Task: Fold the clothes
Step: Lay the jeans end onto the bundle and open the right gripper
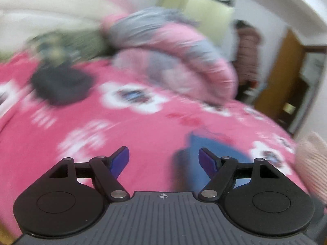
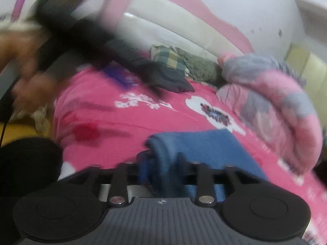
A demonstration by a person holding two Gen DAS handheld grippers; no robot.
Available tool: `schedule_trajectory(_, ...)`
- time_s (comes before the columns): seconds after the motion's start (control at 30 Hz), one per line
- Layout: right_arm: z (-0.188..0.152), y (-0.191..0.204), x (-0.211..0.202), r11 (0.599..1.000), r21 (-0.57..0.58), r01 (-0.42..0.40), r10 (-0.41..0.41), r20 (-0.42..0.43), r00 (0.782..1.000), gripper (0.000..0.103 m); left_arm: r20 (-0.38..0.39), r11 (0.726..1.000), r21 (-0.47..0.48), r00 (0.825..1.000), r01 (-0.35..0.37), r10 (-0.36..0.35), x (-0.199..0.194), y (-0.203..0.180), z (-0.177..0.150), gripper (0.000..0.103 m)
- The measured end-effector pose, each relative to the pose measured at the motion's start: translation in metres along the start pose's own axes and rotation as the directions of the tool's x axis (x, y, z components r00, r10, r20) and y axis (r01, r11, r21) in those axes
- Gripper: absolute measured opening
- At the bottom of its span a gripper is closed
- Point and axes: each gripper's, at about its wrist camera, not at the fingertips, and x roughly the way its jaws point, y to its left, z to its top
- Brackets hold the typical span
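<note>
Blue cloth [image 2: 206,149] lay folded on pink bedsheet [image 2: 114,122], its near edge bunched up betw. right gripper [image 2: 161,163] fingers; blur hid whether pads pressed it, can't tell. Left gripper [image 1: 163,159] hung over sheet, jaws wide apart, empty. Pink-grey quilt [image 1: 173,55] heaped behind, dark pillow [image 2: 173,79] near headboard.

Soft indoor light spreading evenly, no hard shadows. Motion blur smearing both views, heaviest at upper left of right wrist view. Fisheye bending edges, dark corners vignetting.
</note>
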Motion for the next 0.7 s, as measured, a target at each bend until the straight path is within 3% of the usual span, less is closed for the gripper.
schedule_trajectory(0.13,0.003,-0.008,-0.038,0.992,0.099,-0.074,0.067,0.075,0.995,0.053,-0.032,0.99,0.086,0.994,0.107,-0.105,0.031,-0.038,0.02,0.068)
schedule_trajectory(0.23,-0.009,-0.04,-0.071,0.965,0.248,-0.09,0.07,0.088,0.994,0.052,-0.143,0.973,0.15,0.978,0.176,-0.155,0.056,-0.057,0.015,0.057)
schedule_trajectory(0.3,-0.024,-0.072,-0.091,0.924,0.375,-0.07,0.039,0.088,0.995,0.046,-0.214,0.968,0.191,0.969,0.164,-0.122,0.071,-0.063,0.0,0.053)
schedule_trajectory(0.4,-0.048,-0.114,-0.102,0.848,0.527,0.051,-0.08,0.034,0.996,0.037,-0.267,0.966,0.247,0.964,0.08,-0.012,0.087,-0.06,-0.026,0.048)
schedule_trajectory(0.47,-0.071,-0.13,-0.09,0.786,0.609,0.104,-0.105,-0.034,0.994,0.032,-0.246,0.968,0.239,0.969,0.072,-0.011,0.087,-0.053,-0.039,0.048)
schedule_trajectory(0.57,-0.108,-0.119,-0.05,0.748,0.658,0.081,0.025,-0.15,0.988,0.031,-0.208,0.955,0.287,0.978,0.073,-0.012,0.084,-0.052,-0.048,0.049)
schedule_trajectory(0.63,-0.107,-0.111,-0.05,0.793,0.602,0.088,0.004,-0.15,0.989,0.031,-0.19,0.953,0.294,0.982,0.071,-0.014,0.084,-0.051,-0.052,0.049)
schedule_trajectory(0.7,-0.094,-0.13,-0.058,0.785,0.616,0.066,0.029,-0.143,0.989,0.029,-0.181,0.962,0.261,0.983,0.082,-0.035,0.084,-0.044,-0.051,0.049)
